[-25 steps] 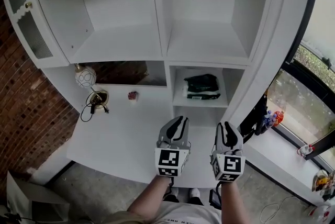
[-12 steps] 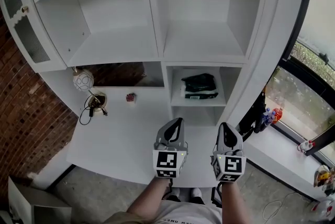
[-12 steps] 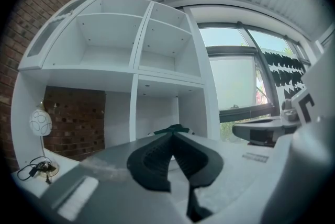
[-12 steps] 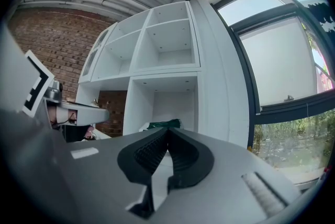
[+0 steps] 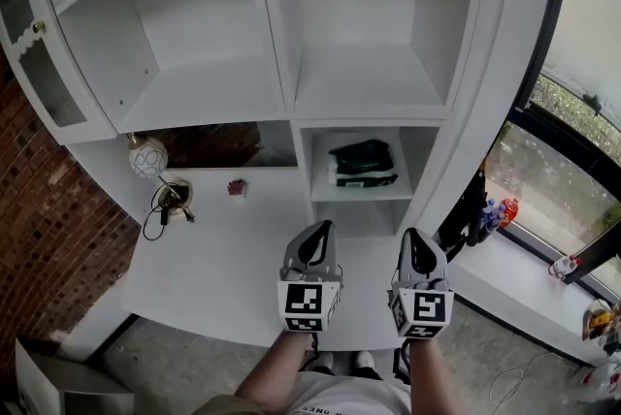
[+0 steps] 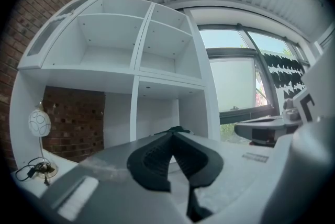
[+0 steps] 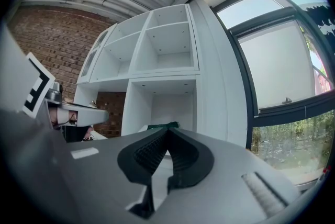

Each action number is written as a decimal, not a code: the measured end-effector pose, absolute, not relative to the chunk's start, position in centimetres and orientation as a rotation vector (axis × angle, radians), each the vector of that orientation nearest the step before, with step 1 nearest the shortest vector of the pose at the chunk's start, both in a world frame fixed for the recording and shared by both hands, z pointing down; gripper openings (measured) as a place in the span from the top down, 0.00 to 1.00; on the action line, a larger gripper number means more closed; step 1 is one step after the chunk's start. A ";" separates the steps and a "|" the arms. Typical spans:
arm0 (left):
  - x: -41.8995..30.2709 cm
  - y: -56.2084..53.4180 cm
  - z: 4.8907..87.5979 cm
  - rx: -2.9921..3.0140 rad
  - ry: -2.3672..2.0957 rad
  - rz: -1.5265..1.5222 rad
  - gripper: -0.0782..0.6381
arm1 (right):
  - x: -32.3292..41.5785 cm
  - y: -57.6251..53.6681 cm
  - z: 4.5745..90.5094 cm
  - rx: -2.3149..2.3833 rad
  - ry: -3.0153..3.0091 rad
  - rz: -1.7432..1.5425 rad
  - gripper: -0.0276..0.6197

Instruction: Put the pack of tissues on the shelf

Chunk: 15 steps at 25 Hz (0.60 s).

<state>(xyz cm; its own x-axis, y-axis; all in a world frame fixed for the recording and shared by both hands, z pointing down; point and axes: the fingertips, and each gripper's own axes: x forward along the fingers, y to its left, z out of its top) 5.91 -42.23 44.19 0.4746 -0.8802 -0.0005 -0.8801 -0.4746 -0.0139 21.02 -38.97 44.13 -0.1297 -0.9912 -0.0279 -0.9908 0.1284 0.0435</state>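
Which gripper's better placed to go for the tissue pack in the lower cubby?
Left, narrowly. Both the left gripper and right gripper are shut, empty, facing the tissue pack; the left looks slightly nearer it.

I hold my left gripper (image 5: 321, 233) level, the right gripper (image 5: 416, 239) just beside it, both jaws pressed together, empty.

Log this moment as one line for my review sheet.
left gripper: shut, empty | right gripper: shut, empty | pack of tissues: lying on lower right shelf, untouched | grippers: side by side over desk
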 end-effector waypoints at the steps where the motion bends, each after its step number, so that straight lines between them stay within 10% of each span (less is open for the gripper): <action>1: 5.9 -42.3 44.0 -2.686 1.603 -0.004 0.88 | 21.0 -39.0 44.1 2.069 -2.357 -0.080 0.95; 15: 6.2 -42.8 43.8 -2.662 1.582 -0.011 0.88 | 20.2 -39.5 41.7 2.085 -2.378 -0.159 0.96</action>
<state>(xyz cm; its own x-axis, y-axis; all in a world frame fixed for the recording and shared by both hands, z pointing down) 6.22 -42.84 43.78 0.4781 -0.8781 -0.0170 -0.8778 -0.4771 -0.0425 20.20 -39.51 41.72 -0.1329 -0.9875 -0.0854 -0.9900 0.1281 0.0589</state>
